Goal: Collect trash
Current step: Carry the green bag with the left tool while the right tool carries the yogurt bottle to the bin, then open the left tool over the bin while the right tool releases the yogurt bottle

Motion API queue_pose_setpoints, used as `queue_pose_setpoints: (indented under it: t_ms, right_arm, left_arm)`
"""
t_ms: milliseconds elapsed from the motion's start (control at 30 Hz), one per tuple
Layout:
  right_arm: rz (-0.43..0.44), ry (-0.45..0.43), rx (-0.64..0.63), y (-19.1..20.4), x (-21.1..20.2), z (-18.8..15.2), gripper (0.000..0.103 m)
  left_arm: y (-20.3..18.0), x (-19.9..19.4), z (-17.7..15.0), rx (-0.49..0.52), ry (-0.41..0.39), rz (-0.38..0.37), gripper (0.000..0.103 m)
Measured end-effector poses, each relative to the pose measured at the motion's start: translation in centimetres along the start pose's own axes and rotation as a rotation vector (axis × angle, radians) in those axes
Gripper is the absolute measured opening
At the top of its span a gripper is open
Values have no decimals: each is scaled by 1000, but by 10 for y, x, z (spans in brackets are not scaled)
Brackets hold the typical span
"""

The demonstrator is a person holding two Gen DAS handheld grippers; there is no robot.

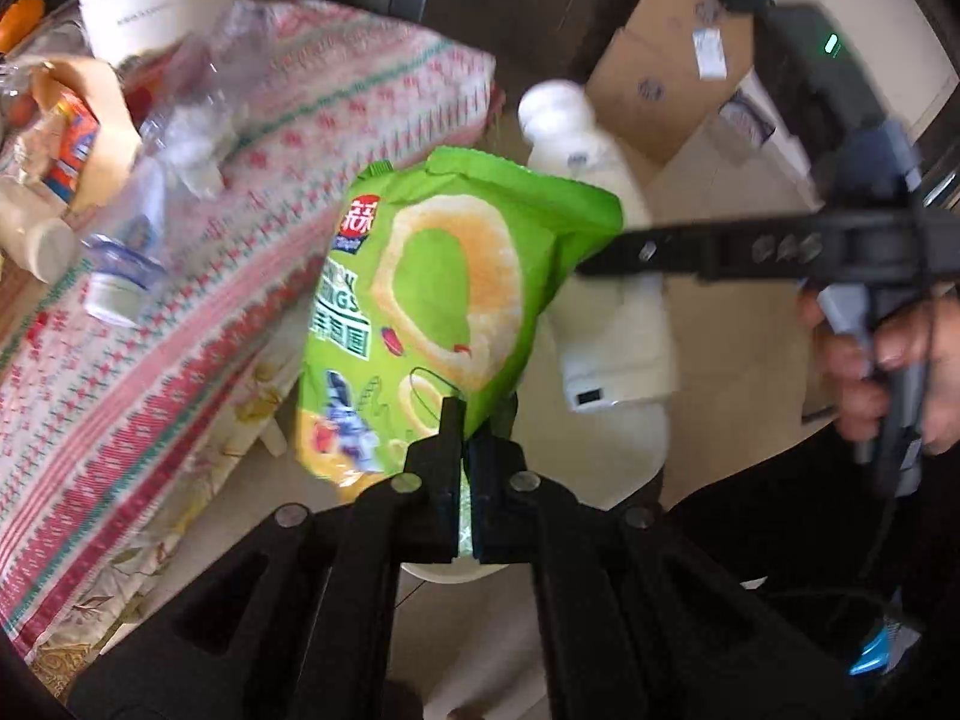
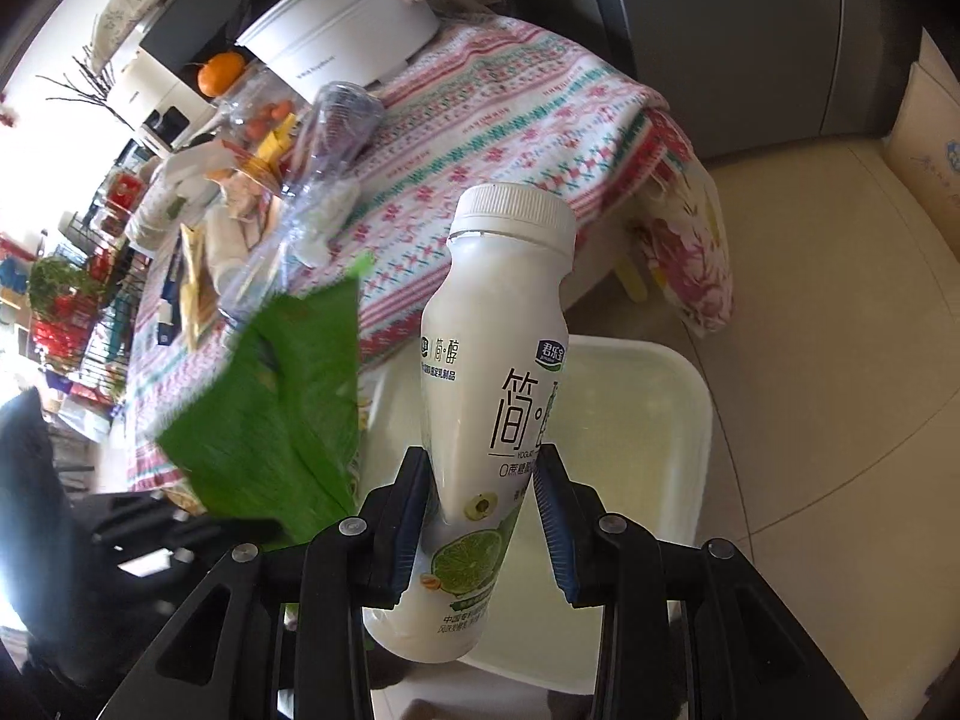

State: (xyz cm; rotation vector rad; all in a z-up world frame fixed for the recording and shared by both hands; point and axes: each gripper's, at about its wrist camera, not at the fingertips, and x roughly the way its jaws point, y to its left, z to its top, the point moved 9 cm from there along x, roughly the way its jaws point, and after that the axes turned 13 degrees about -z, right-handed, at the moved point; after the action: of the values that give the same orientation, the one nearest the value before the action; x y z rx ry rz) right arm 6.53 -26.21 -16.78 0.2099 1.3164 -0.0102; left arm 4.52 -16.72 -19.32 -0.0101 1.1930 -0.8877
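Observation:
In the left wrist view my left gripper [image 1: 477, 414] is shut on the lower edge of a green snack bag [image 1: 444, 300], which stands up in front of the camera. My right gripper [image 2: 480, 462] is shut on a white yogurt bottle [image 2: 498, 360] with its cap on, gripped around the lower body. Both hang over a white plastic bin [image 2: 672, 420] on the floor beside the table. The green snack bag [image 2: 282, 420] shows blurred at left in the right wrist view. The yogurt bottle [image 1: 594, 192] stands behind the bag in the left wrist view, where a hand holds the right gripper [image 1: 606, 276].
A table with a patterned cloth [image 2: 510, 120] carries a crushed clear bottle [image 2: 318, 192], a white pot [image 2: 342, 30], an orange [image 2: 222, 72] and several packets. A cardboard box [image 1: 672, 78] stands on the tiled floor [image 2: 840, 360]. A dark cabinet [image 2: 750, 30] rises behind.

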Motion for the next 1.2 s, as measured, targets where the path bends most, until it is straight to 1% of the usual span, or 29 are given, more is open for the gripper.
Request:
queue_pose_setpoints:
  t_ms: [100, 167, 300, 400, 533, 667, 700, 767, 833, 900, 933, 1100, 1133, 1200]
  right_arm:
    - [-13, 13, 3, -6, 5, -4, 37]
    - [-19, 23, 3, -9, 7, -8, 37]
    - [-33, 31, 11, -17, 9, -11, 37]
    - [-60, 25, 21, -26, 9, -11, 37]
    - [-88, 19, 35, -38, 8, -12, 37]
    - [-112, 12, 35, -45, 7, -12, 37]
    - [-116, 11, 35, -45, 7, -12, 37]
    - [-125, 9, 34, -47, 7, -12, 37]
    - [-129, 10, 34, -48, 8, -12, 37]
    - [-131, 11, 36, -50, 8, -12, 37]
    - [-133, 11, 36, -50, 8, -12, 37]
    - [-141, 9, 29, -49, 8, -12, 37]
    - [-140, 12, 26, -48, 9, -12, 37]
    - [-140, 19, 16, -45, 11, -14, 37]
  left_arm:
    - [6, 14, -6, 5, 23, 33, 3]
    - [7, 20, -6, 4, 21, 37, 3]
    - [9, 27, -9, 6, 26, 28, 4]
    - [8, 35, -14, 12, 35, 21, 5]
    - [9, 53, -15, 36, 56, 11, 5]
    - [2, 65, -21, 44, 78, -17, 6]
    - [1, 67, -23, 49, 84, -15, 8]
    - [0, 66, -27, 48, 89, -4, 16]
    - [2, 67, -22, 39, 88, 6, 39]
    - [2, 58, -20, 44, 69, 41, 51]
    - [2, 53, -19, 46, 59, 51, 53]
    - [11, 15, -15, 20, 15, 55, 57]
    - [15, 7, -15, 13, 6, 68, 62]
    - [24, -8, -16, 4, -10, 93, 65]
